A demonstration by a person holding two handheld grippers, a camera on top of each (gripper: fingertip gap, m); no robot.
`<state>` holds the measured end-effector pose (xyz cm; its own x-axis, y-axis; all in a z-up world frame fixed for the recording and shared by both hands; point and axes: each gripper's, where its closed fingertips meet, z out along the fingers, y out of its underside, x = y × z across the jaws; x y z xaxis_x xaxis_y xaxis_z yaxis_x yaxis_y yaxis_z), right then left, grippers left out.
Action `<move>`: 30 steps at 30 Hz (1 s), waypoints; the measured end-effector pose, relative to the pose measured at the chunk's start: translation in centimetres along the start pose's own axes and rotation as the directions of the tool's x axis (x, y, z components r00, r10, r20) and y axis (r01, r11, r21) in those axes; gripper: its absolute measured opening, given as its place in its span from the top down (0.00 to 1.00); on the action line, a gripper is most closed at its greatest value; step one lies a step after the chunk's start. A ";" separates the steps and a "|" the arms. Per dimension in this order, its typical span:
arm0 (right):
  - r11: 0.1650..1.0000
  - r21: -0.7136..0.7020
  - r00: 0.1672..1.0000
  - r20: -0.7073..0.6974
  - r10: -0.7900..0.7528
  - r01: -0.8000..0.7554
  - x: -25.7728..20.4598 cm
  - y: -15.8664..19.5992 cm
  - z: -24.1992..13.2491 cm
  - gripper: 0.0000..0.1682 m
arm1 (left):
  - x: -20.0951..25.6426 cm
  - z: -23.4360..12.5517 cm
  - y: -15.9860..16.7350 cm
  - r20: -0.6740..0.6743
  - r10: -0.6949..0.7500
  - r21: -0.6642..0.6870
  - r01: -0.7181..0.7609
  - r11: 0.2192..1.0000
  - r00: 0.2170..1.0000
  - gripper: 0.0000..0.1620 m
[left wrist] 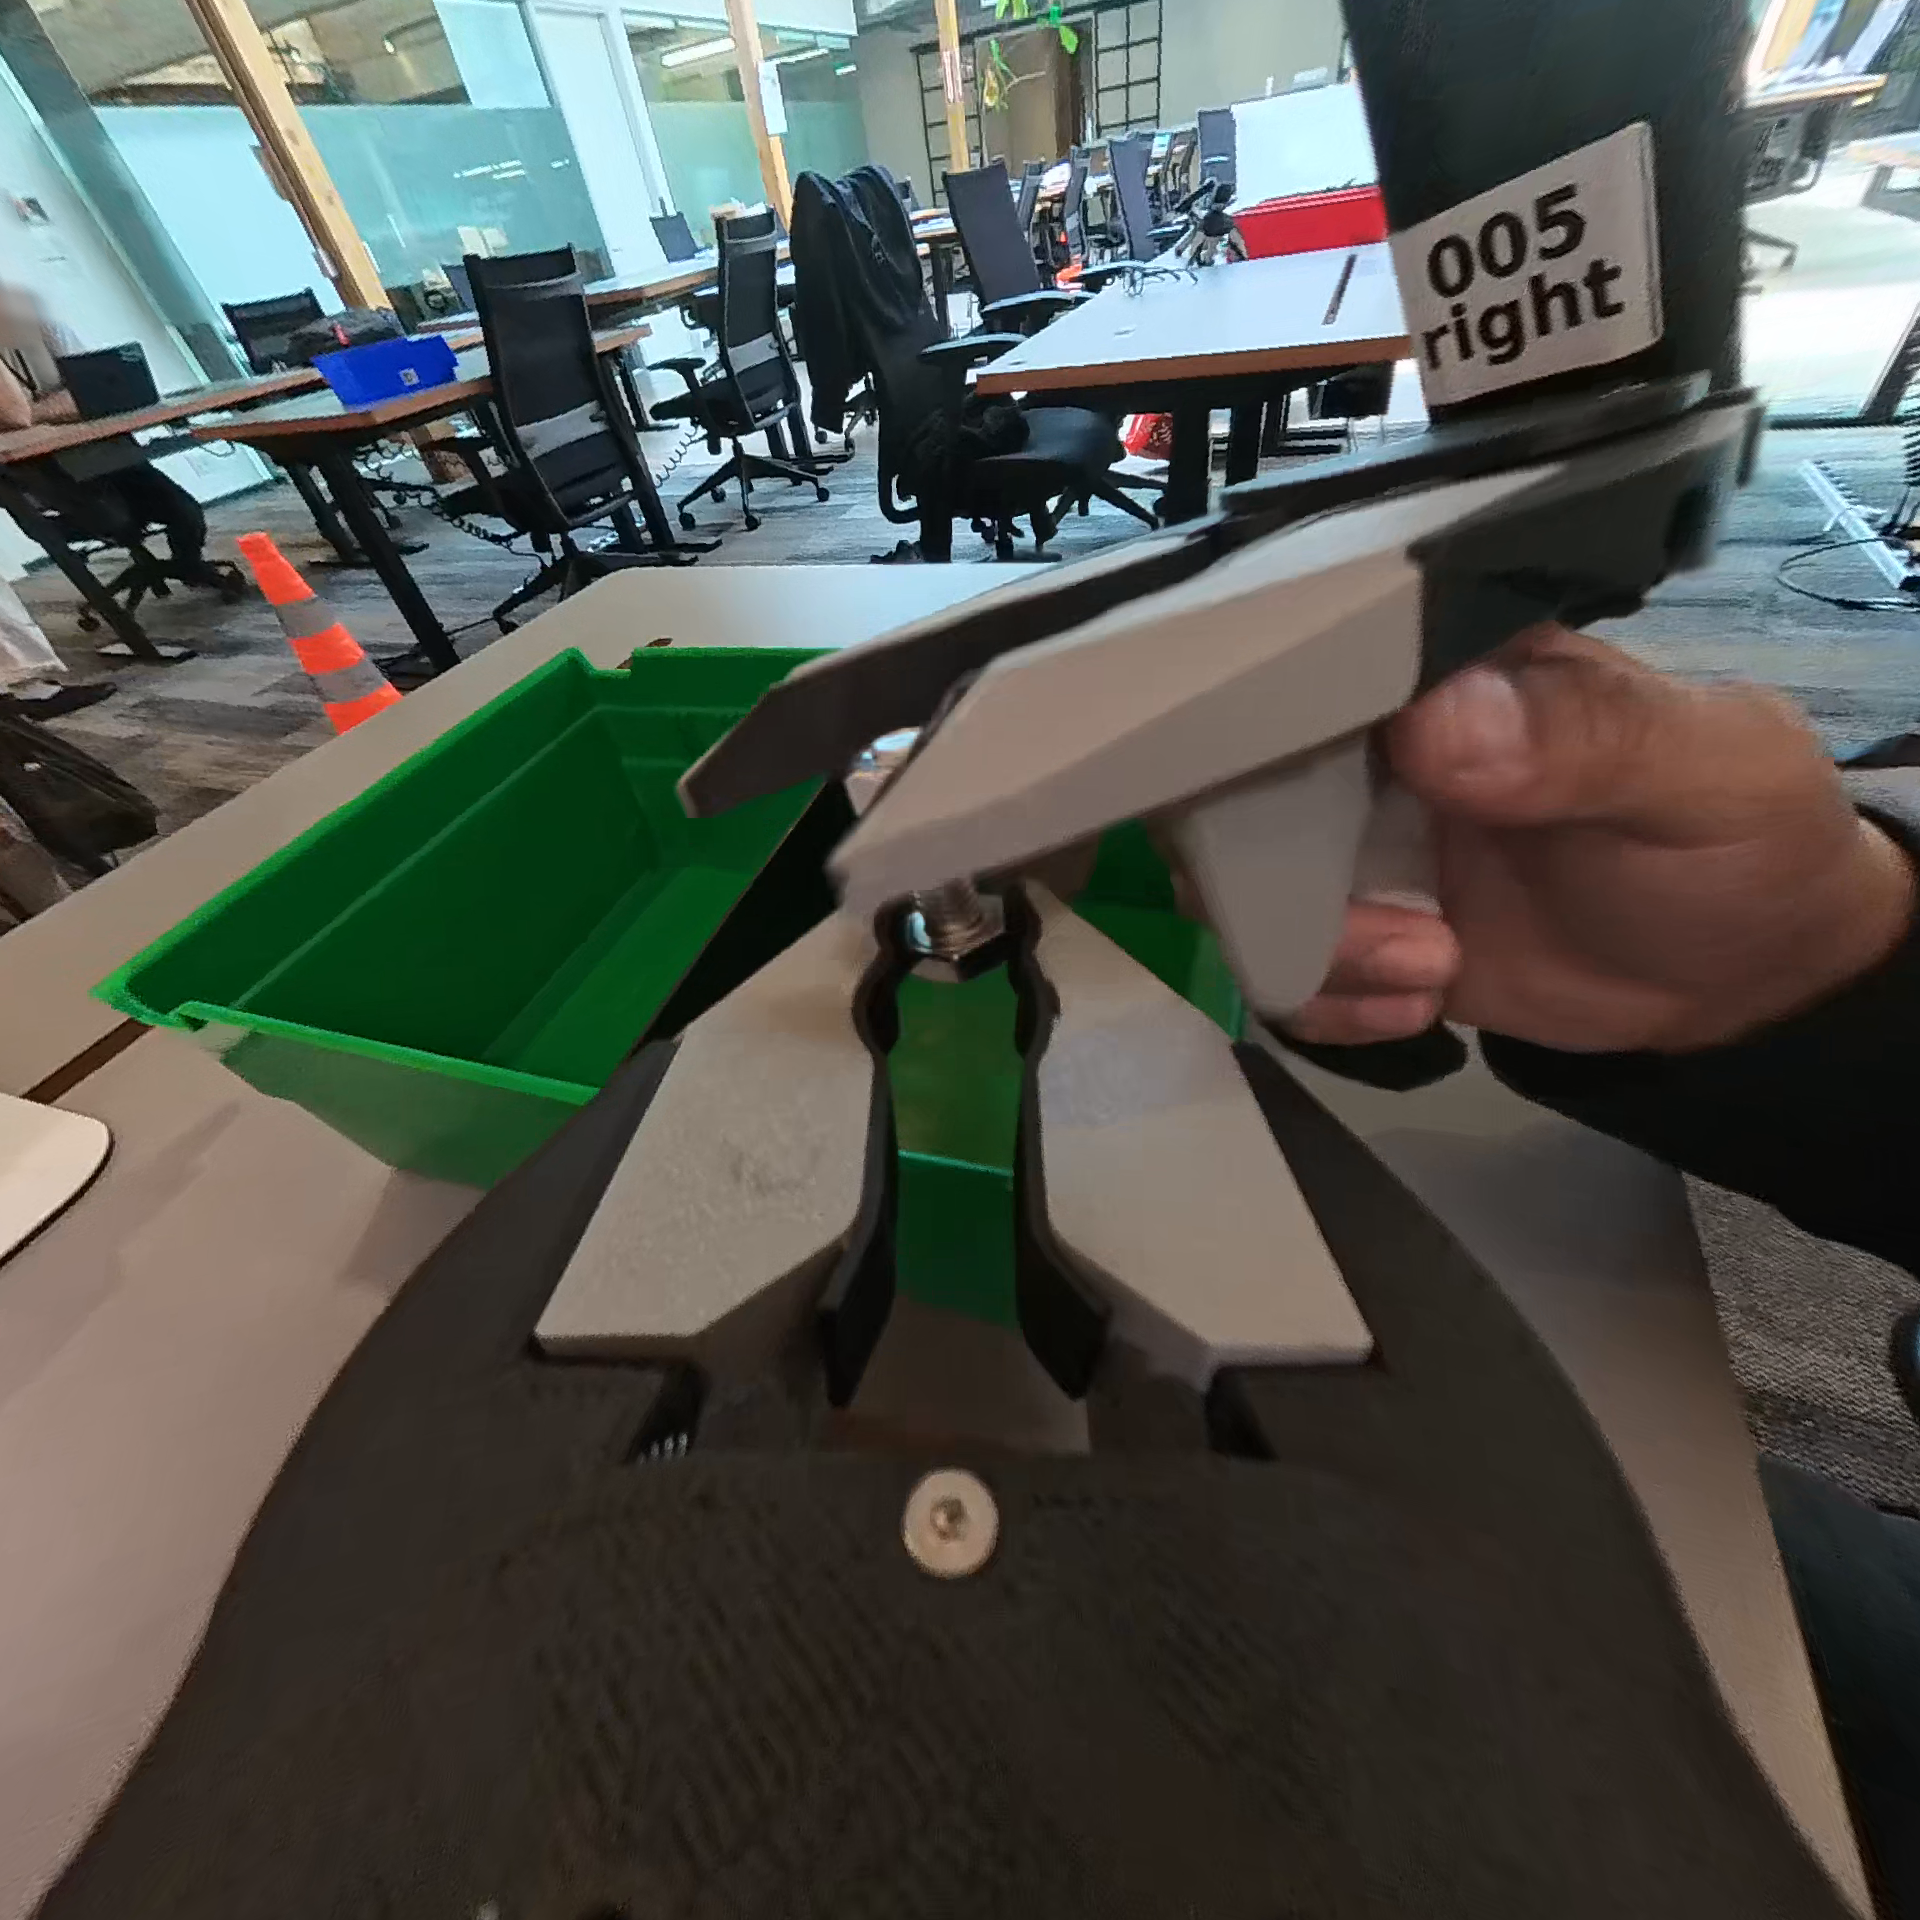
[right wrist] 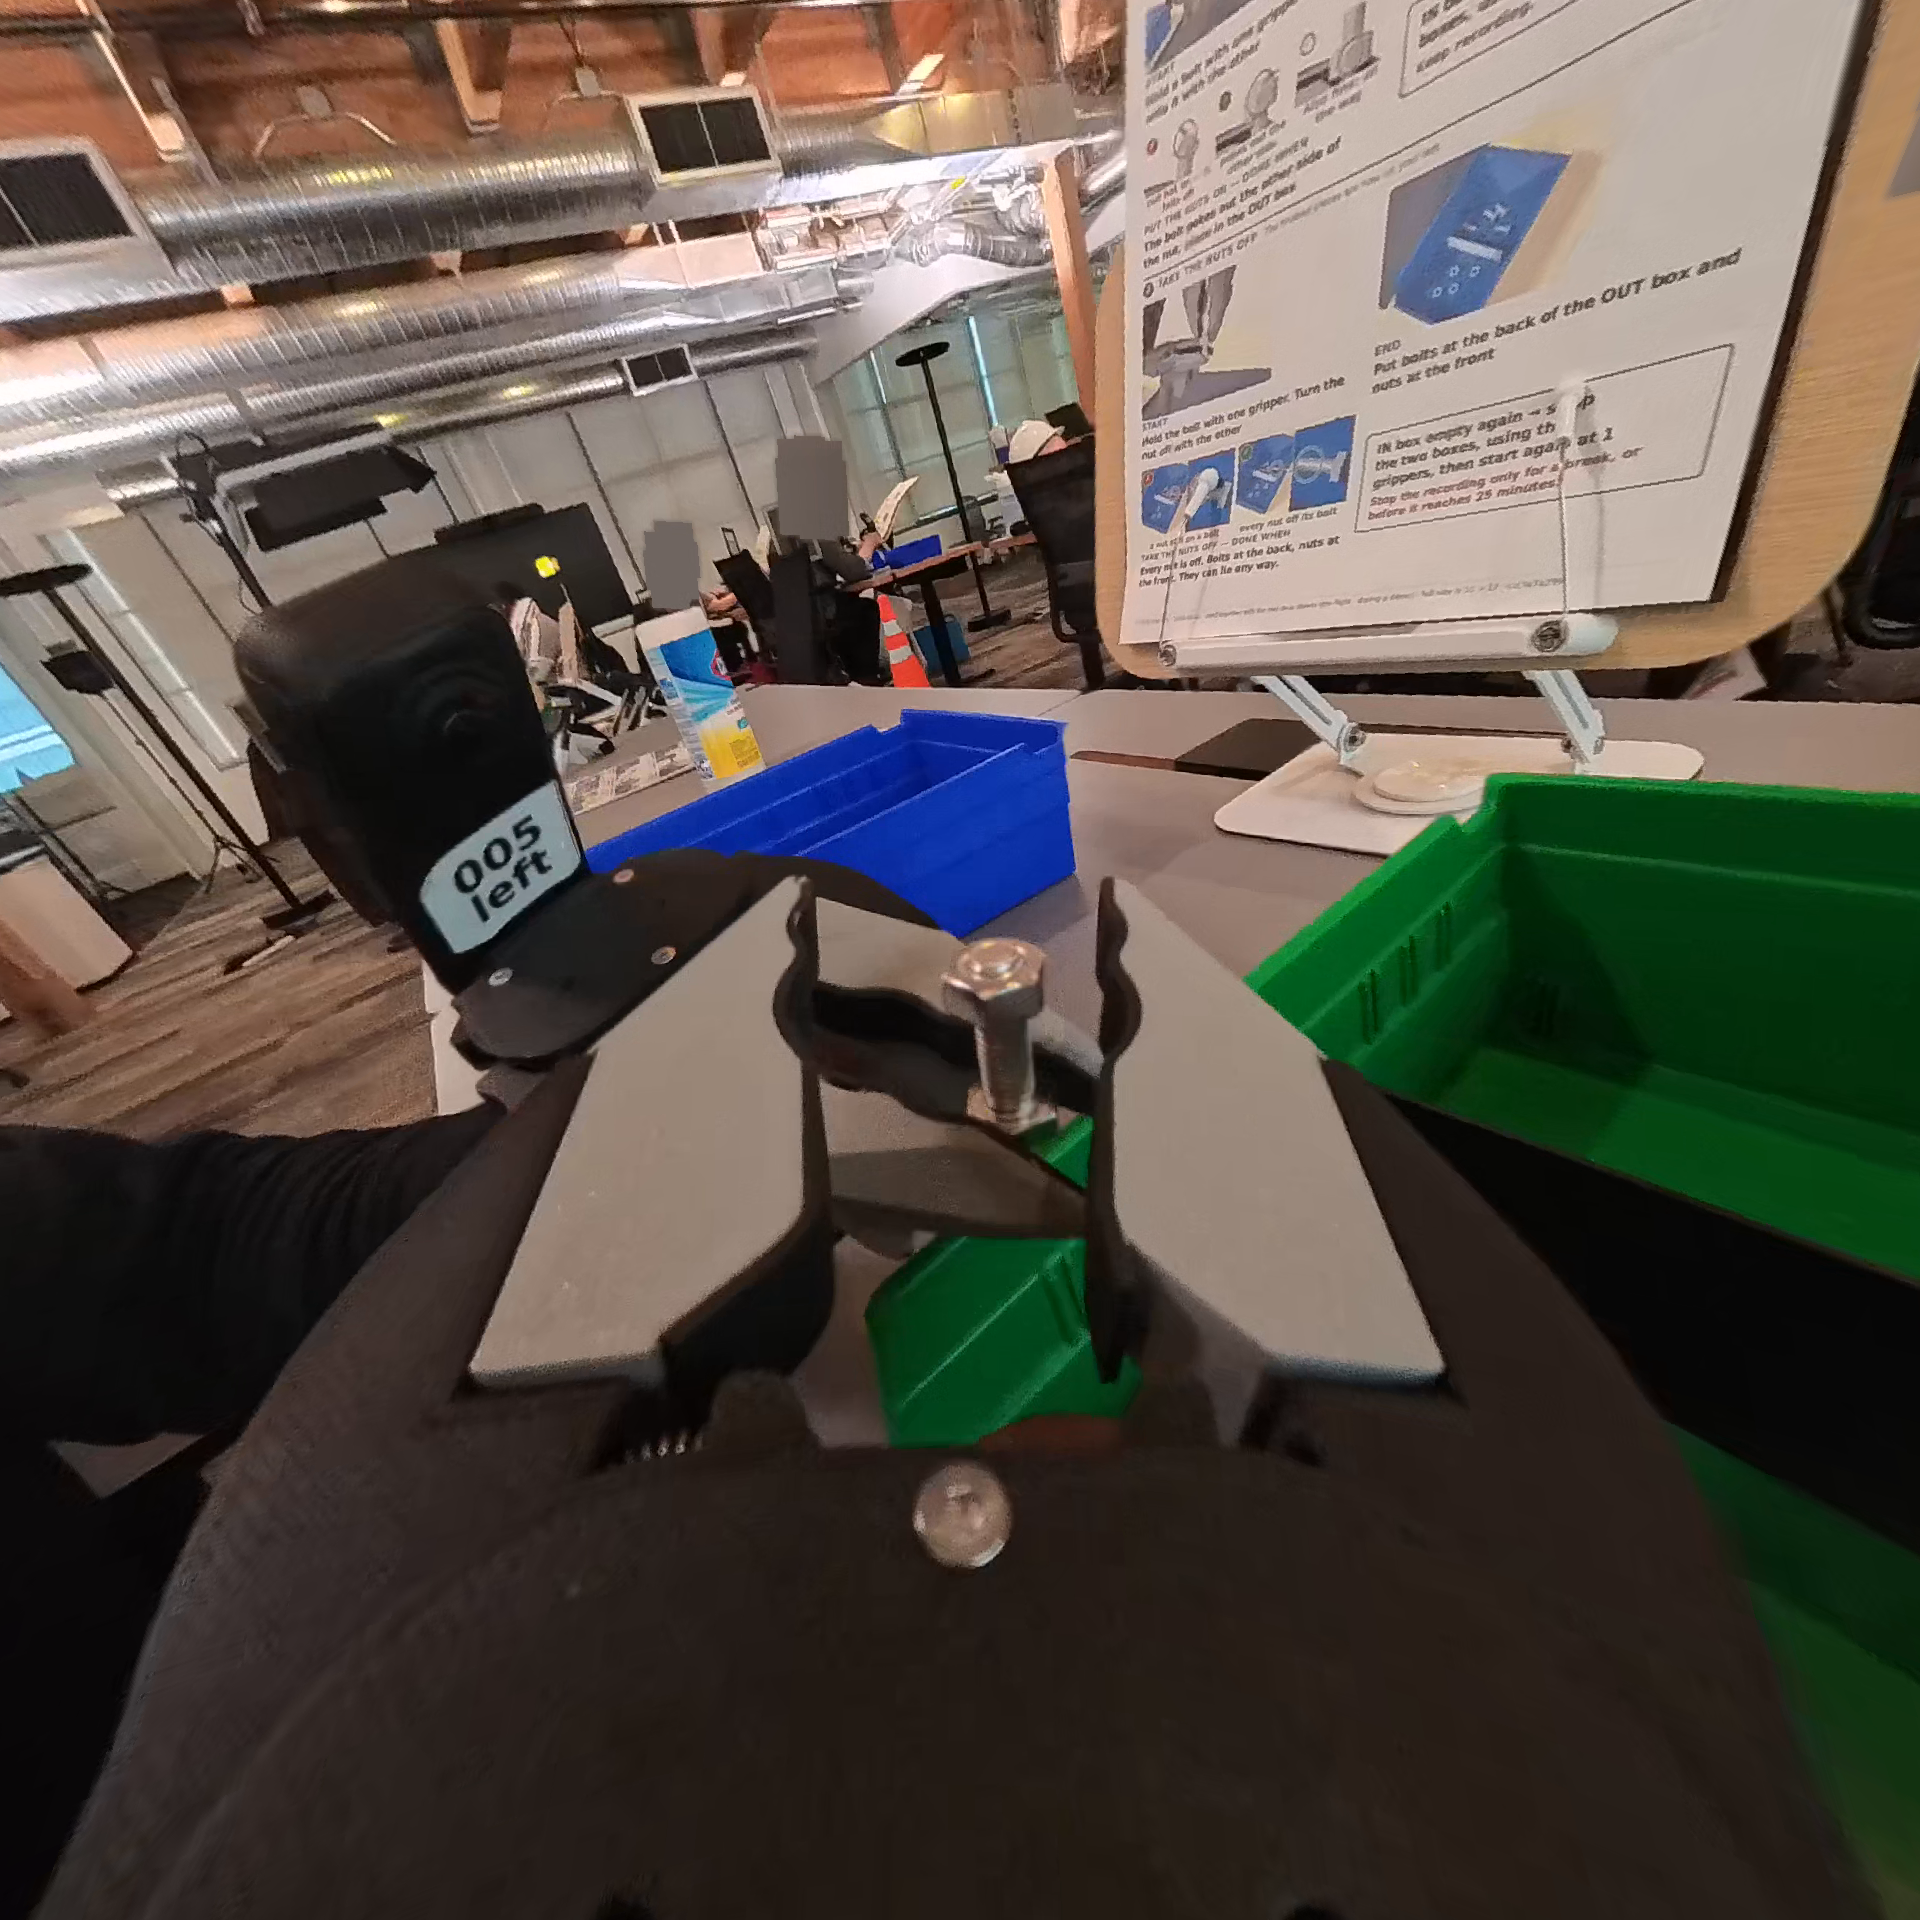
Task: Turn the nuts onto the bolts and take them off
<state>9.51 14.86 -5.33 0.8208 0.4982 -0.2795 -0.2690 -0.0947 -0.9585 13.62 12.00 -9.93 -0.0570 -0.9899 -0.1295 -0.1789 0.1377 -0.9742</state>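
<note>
You're clamping the bolt (right wrist: 995, 1039) low on its shank in your left hand-held gripper (left wrist: 951, 940), mid-frame above the green bin (left wrist: 436, 914). Your right hand-held gripper (right wrist: 951, 1023) is gaping around it, gripping nothing. Can't spot a nut, so threading's probably pending.

1. my right gripper (left wrist: 914, 821) covers the bolt's (left wrist: 948, 928) upper end in the left wrist view.
2. my left gripper (right wrist: 1023, 1117) hides the bolt's (right wrist: 995, 1029) lower tip.
3. the green bin (right wrist: 1621, 1049) runs off the right edge.
</note>
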 end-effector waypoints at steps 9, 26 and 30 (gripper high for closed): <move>0.986 -0.133 0.993 -0.044 -0.110 0.103 0.1 2.1 0.6 0.76 | -0.3 0.0 0.6 0.050 0.098 -0.050 -0.096 0.994 0.994 0.90; 0.977 -0.158 0.979 -0.125 -0.163 0.143 1.0 0.9 -0.9 0.75 | -1.4 -0.4 0.9 0.090 0.102 -0.053 -0.097 0.994 0.991 0.90; 0.983 -0.147 0.990 -0.075 -0.123 0.111 0.2 1.1 -1.1 0.79 | -1.7 -0.5 0.8 0.084 0.077 -0.050 -0.073 0.996 0.993 0.90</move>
<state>9.91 13.86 -6.52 0.8833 0.4397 -0.1630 -0.0992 -0.1644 -0.9814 13.10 13.85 -10.44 0.0126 -0.9756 -0.2193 -0.2231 0.2110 -0.9517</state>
